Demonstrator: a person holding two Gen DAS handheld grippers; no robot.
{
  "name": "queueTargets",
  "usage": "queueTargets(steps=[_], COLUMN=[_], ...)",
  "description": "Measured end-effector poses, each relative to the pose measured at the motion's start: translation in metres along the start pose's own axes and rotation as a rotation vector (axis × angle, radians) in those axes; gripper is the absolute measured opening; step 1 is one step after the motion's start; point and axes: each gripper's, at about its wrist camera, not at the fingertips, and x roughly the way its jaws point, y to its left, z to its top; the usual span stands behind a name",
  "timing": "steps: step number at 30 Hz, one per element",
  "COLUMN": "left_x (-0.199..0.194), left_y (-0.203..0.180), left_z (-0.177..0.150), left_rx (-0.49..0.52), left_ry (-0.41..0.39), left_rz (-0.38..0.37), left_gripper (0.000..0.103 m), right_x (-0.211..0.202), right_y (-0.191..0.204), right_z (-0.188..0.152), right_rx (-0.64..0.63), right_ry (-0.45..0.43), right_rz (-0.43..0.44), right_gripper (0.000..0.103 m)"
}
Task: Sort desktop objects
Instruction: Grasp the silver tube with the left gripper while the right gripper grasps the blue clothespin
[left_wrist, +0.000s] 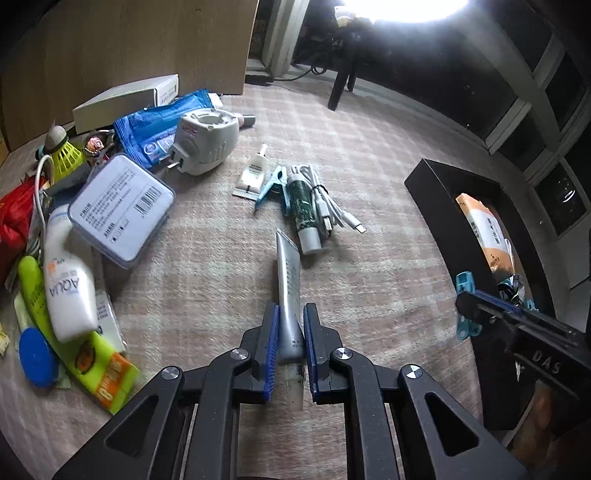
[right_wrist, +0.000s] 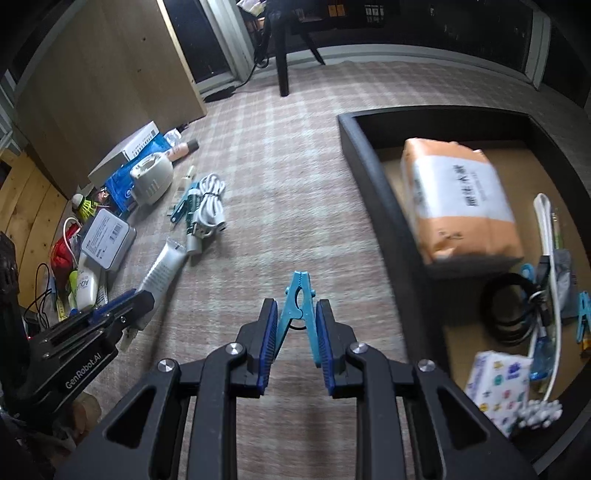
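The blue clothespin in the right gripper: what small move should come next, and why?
Probably carry it right, over the black tray, and release. The right gripper already grips the clothespin above the carpet, and another blue clothespin lies in that tray.

This looks like a room in a home. A plaid cloth (right_wrist: 295, 147) covers the surface beyond the jaws, strewn to their left with household odds and ends: a sunscreen bottle (left_wrist: 68, 291), a charging cable (left_wrist: 328, 206), a shuttlecock (left_wrist: 64, 155). Right of the jaws stands a dark storage box (right_wrist: 369, 184). Far ahead are a wooden cabinet (right_wrist: 110, 81) and furniture legs (right_wrist: 282, 55).
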Motion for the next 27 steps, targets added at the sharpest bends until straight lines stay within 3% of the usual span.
queueTargets(steps=[13, 22, 24, 27], left_x=[-0.020, 0.011, 0.018, 0.024], left_y=[-0.002, -0.015, -0.017, -0.019], left_z=[0.001, -0.008, -0.008, -0.006], left_rx=[-0.074, 0.014, 0.030, 0.025], left_ry=[-0.060, 0.021, 0.034, 0.045], left_rz=[-0.011, 0.040, 0.049, 0.049], left_gripper=[0.009, 0.003, 0.004, 0.017], right_x=[-0.021, -0.024, -0.023, -0.021], right_y=[-0.021, -0.023, -0.023, -0.026], right_z=[0.012, 0.012, 0.011, 0.009], right_rx=[-0.014, -0.033, -0.032, -0.027], right_ry=[-0.048, -0.045, -0.041, -0.032], right_rz=[0.010, 0.015, 0.014, 0.014], right_gripper=[0.021, 0.021, 0.021, 0.021])
